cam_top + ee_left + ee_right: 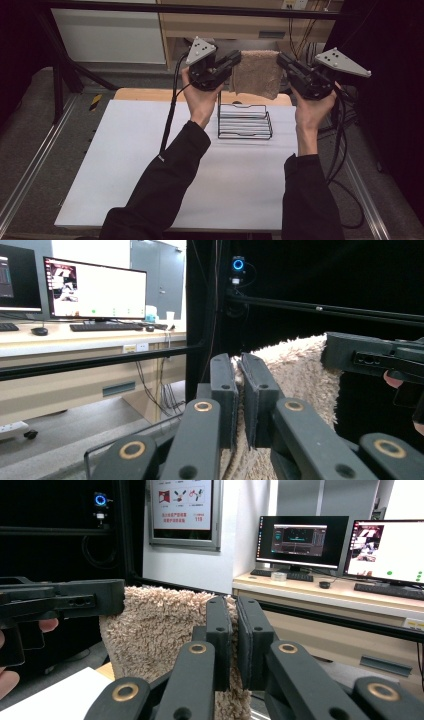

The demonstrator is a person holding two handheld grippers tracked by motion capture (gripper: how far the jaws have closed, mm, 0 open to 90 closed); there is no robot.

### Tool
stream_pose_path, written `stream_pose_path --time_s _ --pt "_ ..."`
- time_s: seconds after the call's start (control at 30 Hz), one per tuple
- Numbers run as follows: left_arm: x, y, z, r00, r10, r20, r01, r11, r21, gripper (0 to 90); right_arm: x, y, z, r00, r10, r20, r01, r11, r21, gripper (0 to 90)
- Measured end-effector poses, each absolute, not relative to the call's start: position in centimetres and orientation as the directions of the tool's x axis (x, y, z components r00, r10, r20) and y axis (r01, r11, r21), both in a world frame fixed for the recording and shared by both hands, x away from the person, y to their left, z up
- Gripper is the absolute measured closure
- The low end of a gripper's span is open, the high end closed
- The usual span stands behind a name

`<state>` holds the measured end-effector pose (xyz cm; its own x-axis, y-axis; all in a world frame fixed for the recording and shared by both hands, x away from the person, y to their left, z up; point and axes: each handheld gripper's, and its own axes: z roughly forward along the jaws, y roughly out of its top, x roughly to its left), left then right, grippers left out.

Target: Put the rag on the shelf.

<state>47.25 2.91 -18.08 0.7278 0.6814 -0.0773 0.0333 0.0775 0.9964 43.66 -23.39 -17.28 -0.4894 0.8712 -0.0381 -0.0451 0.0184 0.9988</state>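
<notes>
Towel (257,72), one, beige and shaggy, hangs stretched in the air between our two claws, above the far edge of the worktop (150,165). Our left claw (235,60) pinches its upper left corner; in the left gripper view the two black jaws of the left claw (239,390) are pressed together with the towel (300,375) pile squeezed between them. Our right claw (281,60) pinches the upper right corner; in the right gripper view the jaws of the right claw (235,635) are likewise closed on the fabric, the towel (155,630) spreading off to the left of them. Each claw view also shows the other claw farther off, gripping the opposite corner. Both claws sit at about the same height, so the top edge runs roughly level and the cloth drops below it, lower edge free.

Outward from there: two hands, left hand (200,97) and right hand (312,107), two dark sleeves coming in from the bottom of the high view. One cable trails from each claw. Each claw carries one grey three-cornered plate.

Under the towel, one black wire rack (245,121) stands on the white worktop, near its far edge, apart from the cloth. Background of the claw views: monitors and keyboards on a desk (320,592), two monitors counted in each.
</notes>
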Motion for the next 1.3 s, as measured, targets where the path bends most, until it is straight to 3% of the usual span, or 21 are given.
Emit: stream_pose_path --time_s 0.53,1.3 --pt "49.0 1.8 -16.6 0.712 0.701 -0.046 0.015 0.050 0.999 84.2 46.3 -24.2 -16.2 -0.485 0.874 -0.031 -0.051 0.007 0.999 85.2" --pt "52.6 1.9 -17.9 0.691 0.722 -0.047 0.047 0.021 0.999 84.1 51.2 -23.8 -17.4 -0.480 0.877 -0.036 -0.002 0.040 0.999 85.1"
